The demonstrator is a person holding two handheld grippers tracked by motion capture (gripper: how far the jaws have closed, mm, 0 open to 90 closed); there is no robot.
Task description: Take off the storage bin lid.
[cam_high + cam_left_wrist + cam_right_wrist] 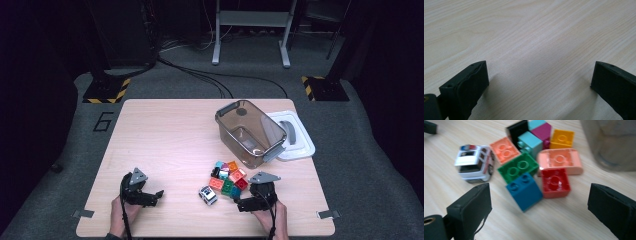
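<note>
High view, near edge: a person's hands come in from the bottom, each holding a gripper on the wooden counter (165, 135).
Left gripper (159, 193): near the counter's near-left corner, well apart from the toys; its jaws are spread wide with bare wood between them, as the left gripper view shows.
Right gripper (239, 204): at the near right, just beside the pile of bricks; in the right gripper view its jaws are spread, with nothing between them, and they point at the bricks.
Toy police car (207, 195): white, on the counter just left of the pile and close to the right gripper; in the right gripper view it stands at the upper left beside a salmon brick.
Blue brick (524, 190): nearest to the right gripper, tilted, touching the green brick.
Red brick (555, 182): just right of the blue one, studs up.
Green brick (518, 167): behind the blue brick, between the car and the rounded salmon piece (560, 160).
Farther bricks: turquoise, magenta, yellow and black, packed together at the back of the pile.
Clear bin (250, 132): beyond the pile, open, tilted diagonally.
White lid (296, 135): flat on the counter, touching the bin's right side.
</note>
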